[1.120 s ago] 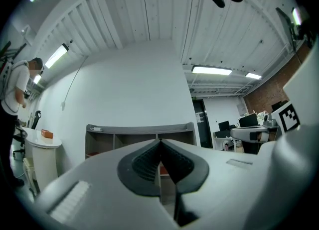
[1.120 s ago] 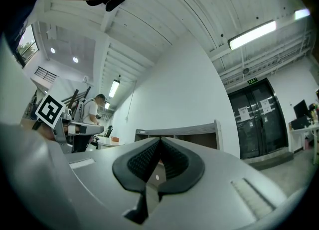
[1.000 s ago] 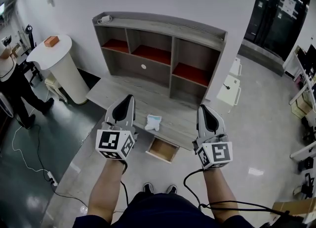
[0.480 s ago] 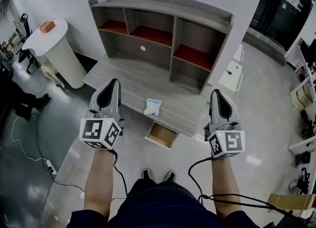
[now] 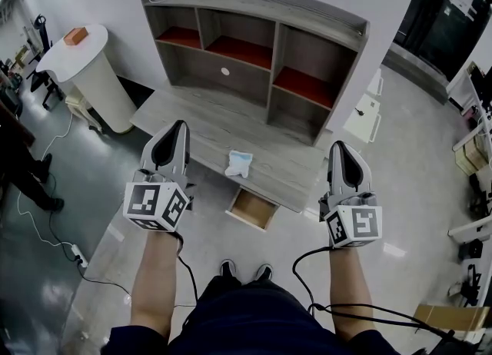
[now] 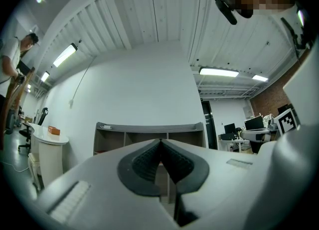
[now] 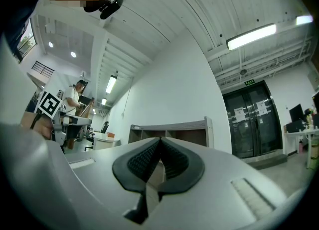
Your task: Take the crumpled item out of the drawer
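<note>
Jaws pressed together with nothing between them on both left gripper [image 5: 178, 127] and right gripper [image 5: 340, 148] — held up on either side of the open drawer [image 5: 252, 209]. Crumpled item [image 5: 239, 163] lying on the desk [image 5: 192, 127] top — just behind that drawer, apart from both grippers.

The crumpled item [image 5: 239, 163] is a small white wad with a pale blue tinge (cloth or paper, hard to tell from the head view). It's bunched up and lying loose on the grey wood desk top [image 5: 192, 127], close to the front edge. It's not in the drawer [image 5: 253, 209]. The drawer is pulled out from under that front edge, at roughly 5 o'clock from the wad. Its light wood inside shows with nothing visible in it. The wad sits just beyond it, not touching.
</note>
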`<state>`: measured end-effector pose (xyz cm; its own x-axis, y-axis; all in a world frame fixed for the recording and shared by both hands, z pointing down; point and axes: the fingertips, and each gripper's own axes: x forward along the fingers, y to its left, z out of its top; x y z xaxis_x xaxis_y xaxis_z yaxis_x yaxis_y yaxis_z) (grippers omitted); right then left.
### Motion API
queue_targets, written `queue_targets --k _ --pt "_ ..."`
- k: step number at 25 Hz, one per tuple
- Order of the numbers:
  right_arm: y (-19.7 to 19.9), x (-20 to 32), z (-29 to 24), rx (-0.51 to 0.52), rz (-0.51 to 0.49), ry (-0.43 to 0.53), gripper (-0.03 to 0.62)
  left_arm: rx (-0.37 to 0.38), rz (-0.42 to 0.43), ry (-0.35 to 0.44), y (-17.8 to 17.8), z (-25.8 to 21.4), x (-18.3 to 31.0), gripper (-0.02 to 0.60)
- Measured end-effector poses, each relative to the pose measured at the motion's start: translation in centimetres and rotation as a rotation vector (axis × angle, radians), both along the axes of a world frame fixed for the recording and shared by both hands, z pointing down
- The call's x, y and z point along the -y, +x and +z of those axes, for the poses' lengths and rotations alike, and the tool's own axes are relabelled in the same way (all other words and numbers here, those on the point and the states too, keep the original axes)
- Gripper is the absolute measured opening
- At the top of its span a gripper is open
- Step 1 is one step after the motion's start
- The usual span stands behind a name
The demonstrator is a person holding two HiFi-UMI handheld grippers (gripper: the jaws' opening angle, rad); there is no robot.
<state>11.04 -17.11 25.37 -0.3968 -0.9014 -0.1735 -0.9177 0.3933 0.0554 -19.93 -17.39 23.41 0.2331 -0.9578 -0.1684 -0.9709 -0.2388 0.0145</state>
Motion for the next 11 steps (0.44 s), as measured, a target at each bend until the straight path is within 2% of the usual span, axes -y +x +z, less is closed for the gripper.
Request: queue_targets --k 11 --pt "0.75 0.72 0.55 0.004 -0.013 -0.008 0.005 0.0 -0.007 -0.007 0.97 0.51 0.69 0.004"
